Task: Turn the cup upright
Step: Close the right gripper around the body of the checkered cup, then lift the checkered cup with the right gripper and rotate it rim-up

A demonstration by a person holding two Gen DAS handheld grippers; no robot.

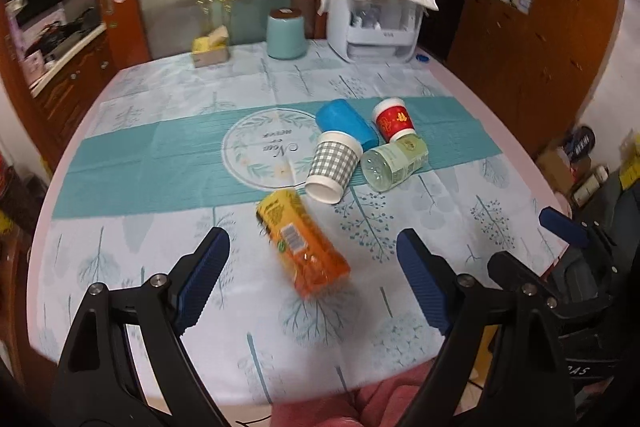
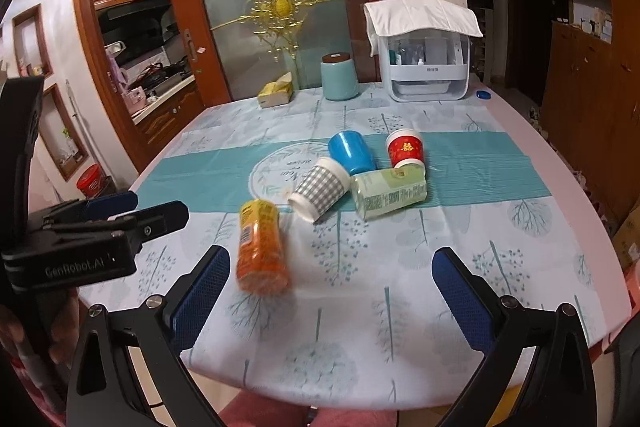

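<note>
A grey-checked paper cup (image 1: 332,165) (image 2: 319,188) lies on its side mid-table, mouth toward me. A blue cup (image 1: 347,121) (image 2: 352,151) lies on its side behind it. A red cup (image 1: 395,119) (image 2: 405,149) stands mouth down. A green-labelled bottle (image 1: 394,161) (image 2: 388,192) lies beside them. An orange bottle (image 1: 304,243) (image 2: 260,247) lies nearest, blurred. My left gripper (image 1: 312,279) is open and empty above the near table, the orange bottle between its fingers in view. My right gripper (image 2: 330,291) is open and empty, right of the orange bottle.
At the table's (image 1: 460,95) far edge stand a teal canister (image 1: 286,33) (image 2: 340,77), a tissue box (image 1: 210,49) (image 2: 276,91) and a white towel-covered dispenser (image 1: 378,15) (image 2: 426,55). A wooden cabinet (image 1: 532,39) stands right. The left gripper body (image 2: 92,239) shows left in the right wrist view.
</note>
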